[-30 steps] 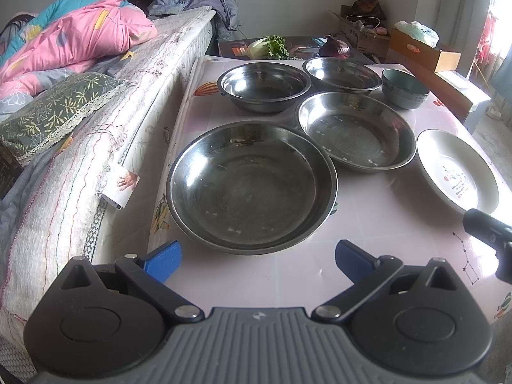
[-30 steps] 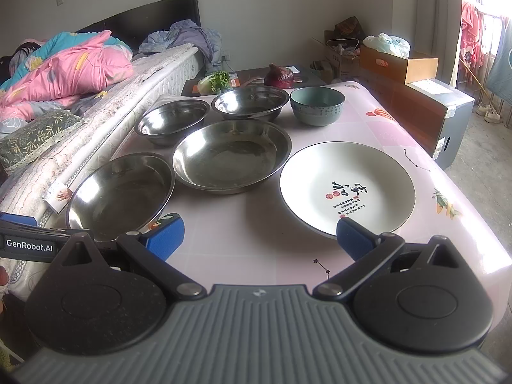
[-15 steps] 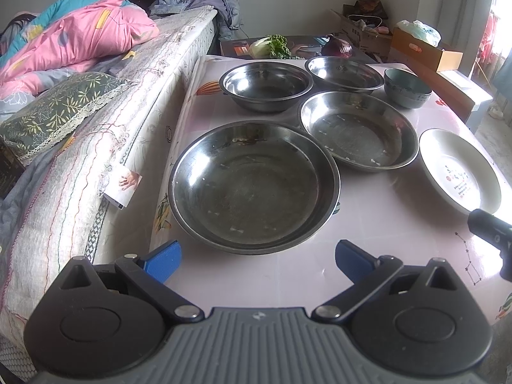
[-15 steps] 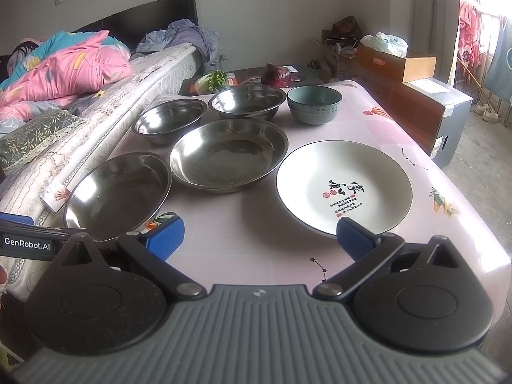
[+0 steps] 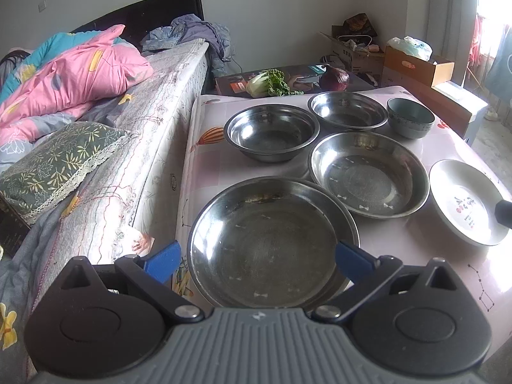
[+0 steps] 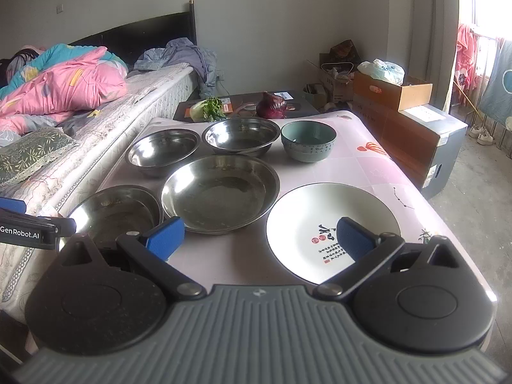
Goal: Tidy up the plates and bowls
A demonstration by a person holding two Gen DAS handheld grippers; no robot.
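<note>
while poised over the steel dish (image 5: 272, 243) and white plate (image 6: 332, 230) on the worktop (image 6: 368, 166), left claw (image 5: 256, 256) and right claw (image 6: 259, 235) both spread apart, gripping nothing.

You are working in a lived-in bedroom at home. At the left of the frame a bed (image 5: 134, 134) carries a pink quilt (image 5: 70, 73), a pillow (image 5: 54, 163) and loose clothes (image 5: 192, 36). A cloth-covered table (image 6: 368, 172) at centre stands against it, with cardboard boxes (image 6: 393, 96) at the right and laundry (image 6: 464, 51) by the window.
</note>
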